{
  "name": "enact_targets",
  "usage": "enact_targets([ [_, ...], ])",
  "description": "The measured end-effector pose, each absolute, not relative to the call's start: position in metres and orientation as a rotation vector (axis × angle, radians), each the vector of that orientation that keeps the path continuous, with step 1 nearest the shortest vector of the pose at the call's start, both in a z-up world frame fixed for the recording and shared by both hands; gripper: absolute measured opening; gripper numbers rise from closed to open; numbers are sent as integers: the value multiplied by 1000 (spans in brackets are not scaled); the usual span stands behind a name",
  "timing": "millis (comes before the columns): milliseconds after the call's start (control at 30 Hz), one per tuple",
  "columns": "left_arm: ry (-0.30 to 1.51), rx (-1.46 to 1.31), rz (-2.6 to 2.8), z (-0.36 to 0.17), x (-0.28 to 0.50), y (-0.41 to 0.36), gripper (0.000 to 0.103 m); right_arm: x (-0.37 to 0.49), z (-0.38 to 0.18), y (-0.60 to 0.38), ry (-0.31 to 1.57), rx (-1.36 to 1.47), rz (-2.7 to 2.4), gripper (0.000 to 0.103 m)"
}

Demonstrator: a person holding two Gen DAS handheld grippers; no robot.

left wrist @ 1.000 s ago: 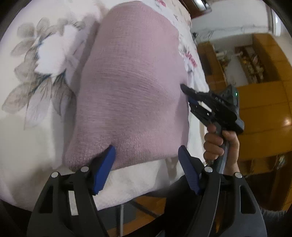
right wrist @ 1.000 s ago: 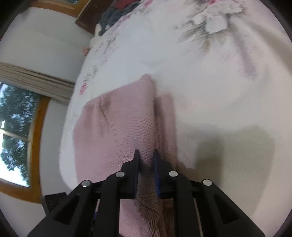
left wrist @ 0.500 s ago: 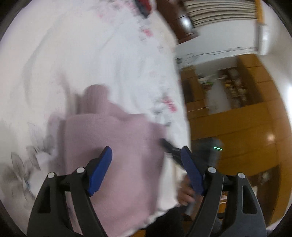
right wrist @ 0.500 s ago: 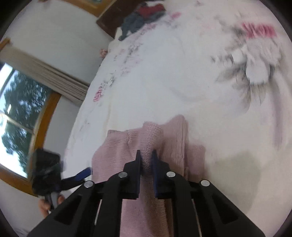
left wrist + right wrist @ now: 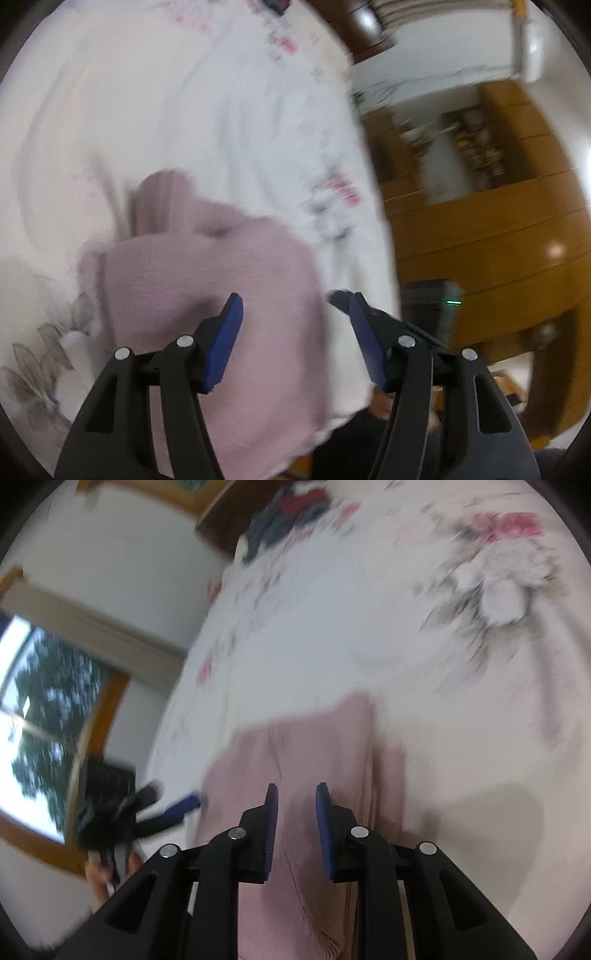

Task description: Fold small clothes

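**A:** Nearest the lens, what are the grippers doing?

**B:** The left gripper (image 5: 295,314) hangs over the near end of the pink knit (image 5: 207,295), jaws spread wide and gripping nothing. The right gripper (image 5: 295,801) hovers above the same knit (image 5: 306,746), jaws parted narrowly with no cloth between them.

**A:** And the knit itself?

**B:** It lies folded lengthwise on the floral bedspread (image 5: 332,638), near the bed's edge, with a narrower layer poking out at its far end. Motion blur hides finer creases.

**A:** What sits beyond the knit?

**B:** Open bedspread, then a dark clothes pile (image 5: 291,513) at the far end of the bed.

**A:** What does the fold call for now?

**B:** Probably a crosswise fold. Each gripper should pinch one near corner, catching every layer, then lift together and carry the near edge level to the far edge. Uneven height would skew the stack; a shallow pinch may drop the lower layer.
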State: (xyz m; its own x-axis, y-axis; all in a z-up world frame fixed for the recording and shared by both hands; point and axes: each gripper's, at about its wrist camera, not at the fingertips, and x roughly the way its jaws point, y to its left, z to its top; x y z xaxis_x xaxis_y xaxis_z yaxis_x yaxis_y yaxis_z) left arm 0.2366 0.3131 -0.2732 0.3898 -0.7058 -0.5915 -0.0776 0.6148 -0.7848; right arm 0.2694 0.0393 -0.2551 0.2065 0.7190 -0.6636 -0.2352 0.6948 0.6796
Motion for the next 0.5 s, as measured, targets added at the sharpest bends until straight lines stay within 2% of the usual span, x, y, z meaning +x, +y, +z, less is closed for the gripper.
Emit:
enact_targets([
  [33, 1126, -824, -448, -280, 240, 312, 39, 270, -265, 42, 1215, 432, 674, 14],
  [67, 1126, -820, -444, -282, 241, 312, 35, 271, -271, 41, 1225, 387, 644, 4],
  [133, 1140, -816, -434, -279, 241, 312, 33, 277, -279, 32, 1251, 439, 646, 4],
  [167, 1148, -813, -425, -274, 240, 312, 35, 277, -276, 31, 1255, 434, 646, 4],
  [233, 1123, -825, -439, -257, 230, 318, 52, 269, -259, 31, 1233, 392, 656, 4],
  [267, 1097, -823, -466, -247, 223, 319, 54, 263, -253, 25, 1228, 397, 675, 9],
  [400, 1113, -755, -520, -243, 205, 302, 56, 238, -239, 29, 1216, 371, 766, 9],
  [467, 1177, -674, -459, -265, 201, 296, 48, 233, -252, 41, 1255, 305, 742, 5],
  [500, 1183, -669, -451, -272, 201, 297, 38, 232, -259, 42, 1264, 283, 727, 1],
])
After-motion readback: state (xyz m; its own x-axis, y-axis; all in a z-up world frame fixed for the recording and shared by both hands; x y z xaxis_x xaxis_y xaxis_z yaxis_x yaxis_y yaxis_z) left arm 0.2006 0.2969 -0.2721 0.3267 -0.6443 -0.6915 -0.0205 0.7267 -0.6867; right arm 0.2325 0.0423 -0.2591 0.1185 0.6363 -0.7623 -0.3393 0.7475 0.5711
